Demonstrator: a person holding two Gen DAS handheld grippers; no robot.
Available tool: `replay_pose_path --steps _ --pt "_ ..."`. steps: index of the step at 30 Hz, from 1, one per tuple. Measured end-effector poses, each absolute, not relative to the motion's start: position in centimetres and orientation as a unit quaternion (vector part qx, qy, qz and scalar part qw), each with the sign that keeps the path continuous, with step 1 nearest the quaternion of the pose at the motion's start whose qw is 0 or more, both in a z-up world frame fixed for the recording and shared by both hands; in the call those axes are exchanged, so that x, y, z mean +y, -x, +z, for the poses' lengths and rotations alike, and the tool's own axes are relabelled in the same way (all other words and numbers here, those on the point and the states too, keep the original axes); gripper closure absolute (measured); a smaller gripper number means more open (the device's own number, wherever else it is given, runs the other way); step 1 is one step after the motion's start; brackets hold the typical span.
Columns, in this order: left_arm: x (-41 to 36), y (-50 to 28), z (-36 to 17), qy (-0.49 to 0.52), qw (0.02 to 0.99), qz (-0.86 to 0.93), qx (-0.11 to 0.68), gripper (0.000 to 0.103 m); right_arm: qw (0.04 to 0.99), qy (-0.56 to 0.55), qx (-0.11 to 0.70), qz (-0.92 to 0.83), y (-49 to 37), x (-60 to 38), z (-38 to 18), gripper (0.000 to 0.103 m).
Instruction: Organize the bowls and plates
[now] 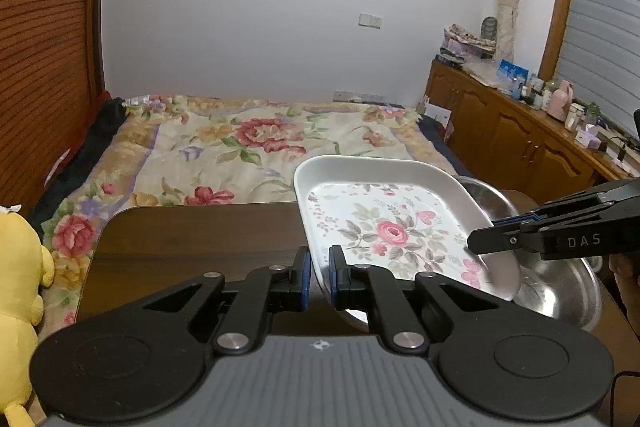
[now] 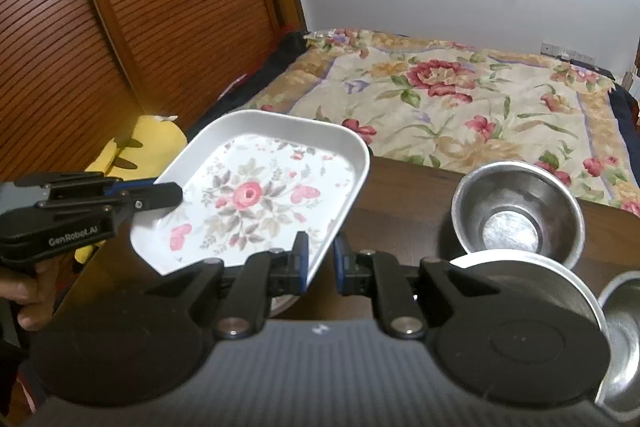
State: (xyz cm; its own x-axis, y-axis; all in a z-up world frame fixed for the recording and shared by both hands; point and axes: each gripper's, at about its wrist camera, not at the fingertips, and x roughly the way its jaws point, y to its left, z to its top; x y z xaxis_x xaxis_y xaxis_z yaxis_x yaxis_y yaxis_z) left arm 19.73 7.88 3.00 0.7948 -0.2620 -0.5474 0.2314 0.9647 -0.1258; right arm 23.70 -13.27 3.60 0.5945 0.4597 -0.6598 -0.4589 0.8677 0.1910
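Observation:
A white rectangular plate with a rose pattern hangs tilted above the dark wooden table. My left gripper is shut on the plate's near-left rim. My right gripper is shut on the opposite edge. A small steel bowl stands upright on the table to the right of the plate. Two larger steel bowls sit at the right wrist view's lower right, partly hidden by the gripper body. In the left wrist view steel bowls lie beneath and beside the plate's right end.
A bed with a floral quilt lies beyond the table's far edge. A yellow plush toy sits left of the table. A louvred wooden door stands at left. A wooden cabinet loaded with small items is at right.

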Motion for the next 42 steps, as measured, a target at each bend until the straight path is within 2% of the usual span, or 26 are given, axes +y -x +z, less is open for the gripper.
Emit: replay_pose_path --steps 14,42 --pt "7.5 -14.7 3.7 0.024 0.951 -0.139 0.274 0.092 0.9 0.002 0.352 0.258 -19.1 -14.3 3.9 0.088" --pt "7.2 -8.6 -0.1 0.034 0.94 -0.149 0.305 0.091 0.889 -0.025 0.37 0.268 -13.3 -14.8 -0.2 0.088"
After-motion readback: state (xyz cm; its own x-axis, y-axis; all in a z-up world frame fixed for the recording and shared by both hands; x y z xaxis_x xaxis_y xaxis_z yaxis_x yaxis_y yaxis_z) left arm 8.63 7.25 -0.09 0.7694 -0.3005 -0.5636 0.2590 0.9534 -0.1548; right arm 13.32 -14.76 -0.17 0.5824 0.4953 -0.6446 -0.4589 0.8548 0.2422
